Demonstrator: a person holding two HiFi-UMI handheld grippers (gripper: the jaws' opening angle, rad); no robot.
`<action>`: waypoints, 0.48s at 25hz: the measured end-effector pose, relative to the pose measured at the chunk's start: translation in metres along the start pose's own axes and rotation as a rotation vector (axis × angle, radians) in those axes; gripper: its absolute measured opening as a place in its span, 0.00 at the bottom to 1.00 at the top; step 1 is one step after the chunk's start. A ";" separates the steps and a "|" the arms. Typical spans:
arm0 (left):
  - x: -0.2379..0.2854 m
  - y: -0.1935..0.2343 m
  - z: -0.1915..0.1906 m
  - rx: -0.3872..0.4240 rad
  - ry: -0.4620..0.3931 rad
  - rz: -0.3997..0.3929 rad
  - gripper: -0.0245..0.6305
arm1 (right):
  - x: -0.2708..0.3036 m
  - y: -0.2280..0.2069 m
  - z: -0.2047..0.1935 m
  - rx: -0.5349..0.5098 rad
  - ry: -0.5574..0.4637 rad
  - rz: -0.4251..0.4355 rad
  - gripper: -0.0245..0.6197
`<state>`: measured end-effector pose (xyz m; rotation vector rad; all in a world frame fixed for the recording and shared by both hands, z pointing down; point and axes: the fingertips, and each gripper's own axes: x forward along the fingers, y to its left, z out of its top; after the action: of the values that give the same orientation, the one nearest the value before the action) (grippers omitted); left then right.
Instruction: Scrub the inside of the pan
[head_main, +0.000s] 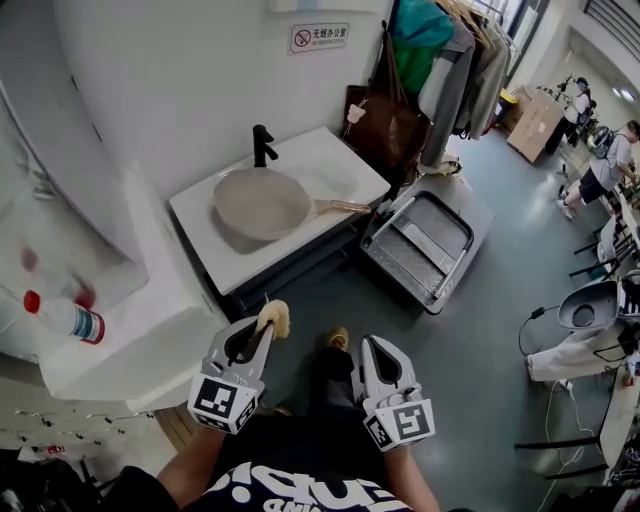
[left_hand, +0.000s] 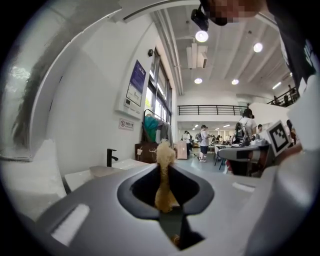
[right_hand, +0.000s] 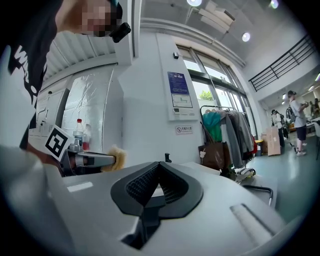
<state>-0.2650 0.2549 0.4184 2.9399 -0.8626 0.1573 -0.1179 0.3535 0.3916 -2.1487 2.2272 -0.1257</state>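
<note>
Yellow sponge (head_main: 274, 318) pinched tight in the left gripper (head_main: 262, 333), well apart from the pan (head_main: 262, 203).
Right gripper (head_main: 367, 346) jaws together, empty; pan rests on the sink (head_main: 340, 160).

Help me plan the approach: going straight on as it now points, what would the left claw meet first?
Probably the white sink counter, near the pan's handle; the left claw, shut on its sponge, points there. Depth is unclear: it might pass above it toward the brown bag.
</note>
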 end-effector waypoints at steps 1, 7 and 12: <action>0.008 0.003 0.000 0.003 -0.003 0.005 0.10 | 0.007 -0.006 -0.001 0.004 -0.002 0.002 0.05; 0.059 0.024 0.003 -0.008 -0.004 0.041 0.10 | 0.052 -0.045 0.001 0.013 -0.005 0.037 0.05; 0.117 0.044 0.011 -0.024 -0.001 0.068 0.10 | 0.105 -0.088 0.006 0.020 0.007 0.093 0.05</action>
<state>-0.1900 0.1543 0.4230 2.8907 -0.9583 0.1486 -0.0338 0.2451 0.3956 -2.0333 2.3149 -0.1511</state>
